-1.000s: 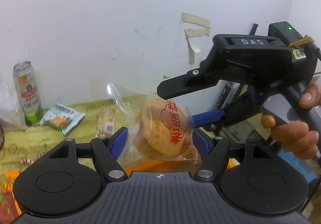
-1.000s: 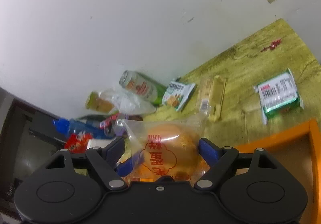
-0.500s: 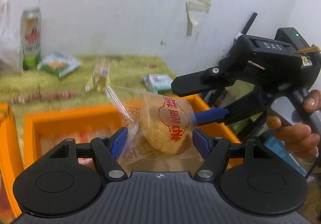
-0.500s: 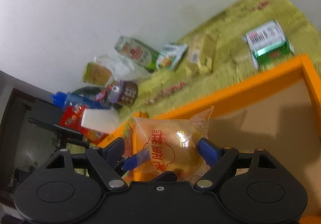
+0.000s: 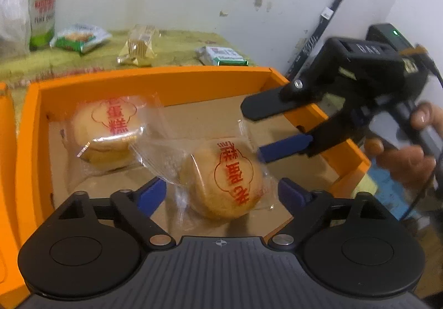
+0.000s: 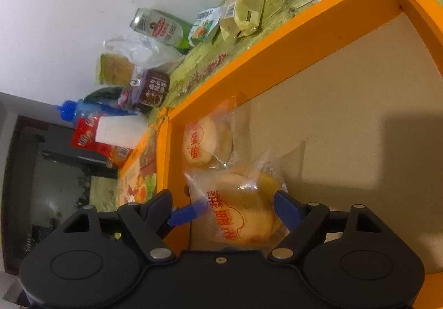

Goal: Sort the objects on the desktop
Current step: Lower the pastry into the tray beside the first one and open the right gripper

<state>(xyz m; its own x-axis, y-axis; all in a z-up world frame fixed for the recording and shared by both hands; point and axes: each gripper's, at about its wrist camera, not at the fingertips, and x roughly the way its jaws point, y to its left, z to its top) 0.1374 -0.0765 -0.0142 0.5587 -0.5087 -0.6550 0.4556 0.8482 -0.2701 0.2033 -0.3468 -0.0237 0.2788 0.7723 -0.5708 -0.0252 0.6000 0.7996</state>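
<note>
A wrapped round cake with red print is inside the orange tray, between the wide-apart jaws of my left gripper. It also shows in the right wrist view, between the spread jaws of my right gripper. Whether either finger touches it I cannot tell. A second wrapped cake lies at the tray's far left, also seen in the right wrist view. My right gripper reaches in from the right over the tray.
Behind the tray on the green cloth lie a beer can, a green snack pack, a yellow cracker pack and a green-white packet. Left of the tray stand a plastic bag, a brown cup, a blue-capped bottle and a red packet.
Both grippers have come down into the orange tray with the cake. Both pairs of jaws have widened around it. The second cake in the tray has come into view.
</note>
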